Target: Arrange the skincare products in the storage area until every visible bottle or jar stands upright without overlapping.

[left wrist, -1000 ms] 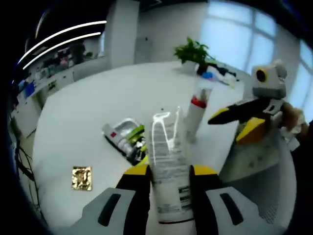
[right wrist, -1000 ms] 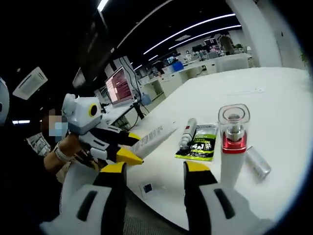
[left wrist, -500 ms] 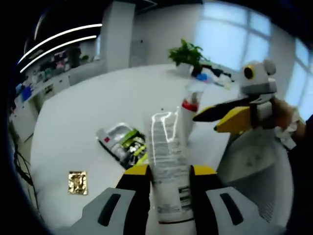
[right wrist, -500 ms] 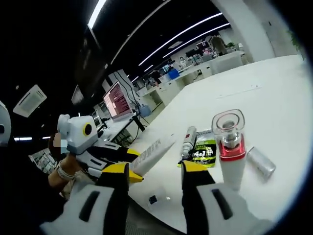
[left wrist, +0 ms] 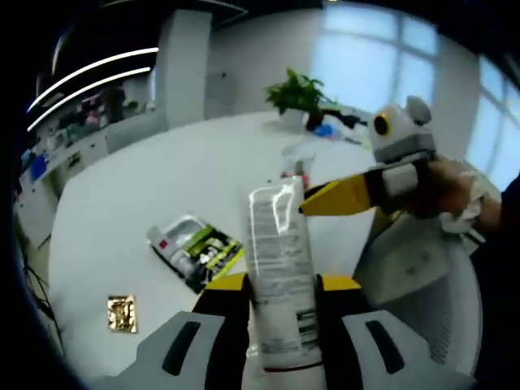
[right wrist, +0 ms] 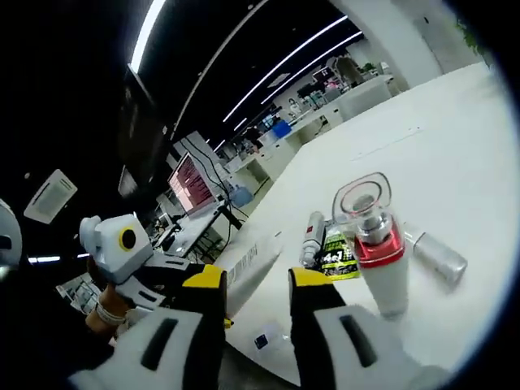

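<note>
Between left gripper [left wrist: 280, 286] jaws, white tube [left wrist: 279, 276].

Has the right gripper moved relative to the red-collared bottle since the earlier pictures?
Yes. In the left gripper view, the right gripper has swung leftward across the red-collared bottle, now covering its lower part.

Your right hand-held gripper [left wrist: 325, 197] now reaches in over the tube [left wrist: 279, 268], covering most of the red-collared bottle [right wrist: 379, 253] behind it. Its jaws stand narrower than a second ago, with nothing between them.
</note>
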Tool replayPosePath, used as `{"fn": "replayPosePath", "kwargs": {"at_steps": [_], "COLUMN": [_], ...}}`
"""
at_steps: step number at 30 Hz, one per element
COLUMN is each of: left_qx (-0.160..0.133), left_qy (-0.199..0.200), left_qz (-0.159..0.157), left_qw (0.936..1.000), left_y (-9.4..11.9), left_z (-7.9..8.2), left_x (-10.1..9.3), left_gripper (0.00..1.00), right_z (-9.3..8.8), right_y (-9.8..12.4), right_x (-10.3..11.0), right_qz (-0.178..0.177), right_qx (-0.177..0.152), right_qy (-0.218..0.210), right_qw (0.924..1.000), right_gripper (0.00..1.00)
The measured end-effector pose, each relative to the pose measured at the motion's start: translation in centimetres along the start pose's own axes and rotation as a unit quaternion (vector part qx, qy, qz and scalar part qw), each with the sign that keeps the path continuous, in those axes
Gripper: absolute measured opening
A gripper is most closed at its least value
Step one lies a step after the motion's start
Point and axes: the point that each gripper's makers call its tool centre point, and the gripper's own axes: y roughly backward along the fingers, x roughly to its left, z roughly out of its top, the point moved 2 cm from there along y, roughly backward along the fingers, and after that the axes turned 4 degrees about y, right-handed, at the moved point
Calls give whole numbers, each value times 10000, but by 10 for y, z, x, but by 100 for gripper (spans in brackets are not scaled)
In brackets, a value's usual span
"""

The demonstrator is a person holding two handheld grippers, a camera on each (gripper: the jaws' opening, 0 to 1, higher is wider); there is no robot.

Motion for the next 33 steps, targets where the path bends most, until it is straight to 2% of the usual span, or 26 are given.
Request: {"fn": "replayPosePath", "kwargs": {"at_steps": [10,18,21,27,33], "left_qx": [-8,49,95,197,196], "left_qy": [-52,-125,-305,-426,-436], "left_qz": [-13,58,138,200,210], "left_qw": [10000,9999,9994,9987,9986], "left_y": [-3,-4,-6,-9,-12], "left_z": [-2,-4,-5,-9,-7], "left_x": [-6,-5,-3,0,3], "left_gripper": [28,28,28,28,27], "right_z": [-2,-1,3,5,9], "right_y": [1,2,1,-2,-3], "right_x": [-2,0,5,18,22], "right_qz": [63,107,218,221,203], "right_qx": [-70,-89,-140,-3,-8], "right_qy": [-588,-735,-819,-239,-28], "right_qw": [9982,9972,9963,9995,9998], "right_gripper": [18,11,9,8,7]}}
